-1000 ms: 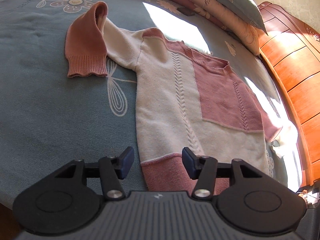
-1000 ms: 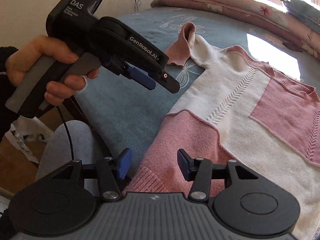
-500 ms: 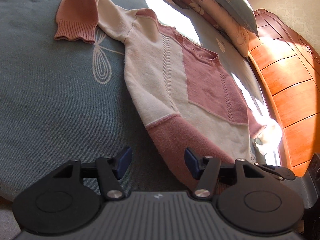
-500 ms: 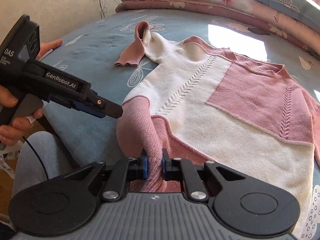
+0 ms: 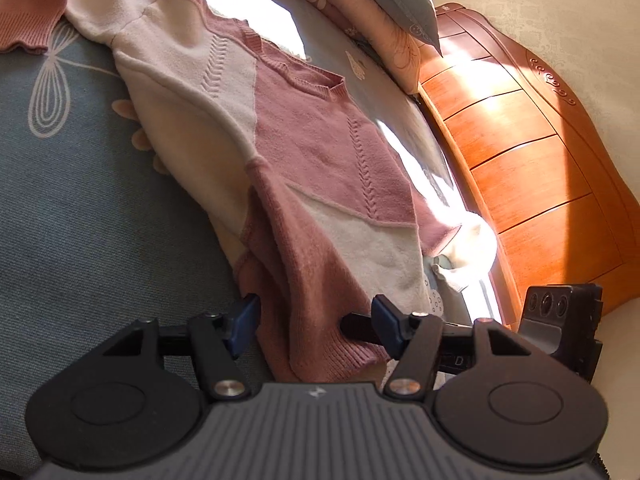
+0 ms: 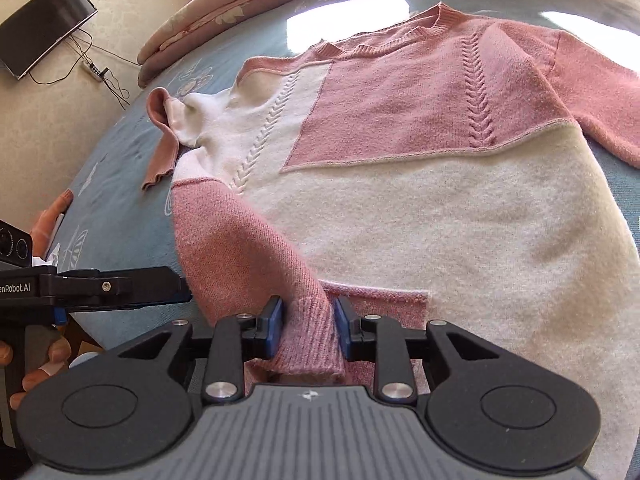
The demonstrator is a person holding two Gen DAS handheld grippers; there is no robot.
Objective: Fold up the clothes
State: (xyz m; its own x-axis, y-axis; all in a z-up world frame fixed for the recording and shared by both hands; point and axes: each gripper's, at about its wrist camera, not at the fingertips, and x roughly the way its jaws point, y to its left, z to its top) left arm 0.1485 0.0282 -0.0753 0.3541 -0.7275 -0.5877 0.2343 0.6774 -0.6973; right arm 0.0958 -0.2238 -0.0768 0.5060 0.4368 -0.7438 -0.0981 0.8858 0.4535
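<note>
Left wrist view: your left gripper (image 5: 314,322) points down at the near edge of the bed (image 5: 80,208), its fingers (image 5: 245,318) spread and opening wider. The lifted pink hem of the sweater (image 5: 304,152) runs between them, but neither pad presses on it. Just past your right-hand finger, the dark nose of the right gripper (image 5: 360,326) pokes in, its body at the right margin. The sweater lies flat along the bed's near edge, cream and pink panels facing up, one sleeve (image 5: 24,24) bent back toward the far left. The bed wears a blue-grey cover with white flower prints; folded quilts (image 5: 360,12) and a pillow are stacked along its far side, and an orange wooden headboard (image 5: 532,152) stands at the right in strong sunlight.

Right wrist view: your right gripper (image 6: 308,330) points steeply down over the near edge, its fingers (image 6: 274,326) pinching a bunched fold of ribbed pink hem, both pads against the knit while they ease apart. The left gripper (image 6: 120,288) reaches in level from the left margin, close beside the raised hem, with your hand (image 6: 44,364) wrapped round its handle. Beyond the bed's far corner a dark screen (image 6: 44,24) hangs on the cream wall, cables trailing beneath it.
</note>
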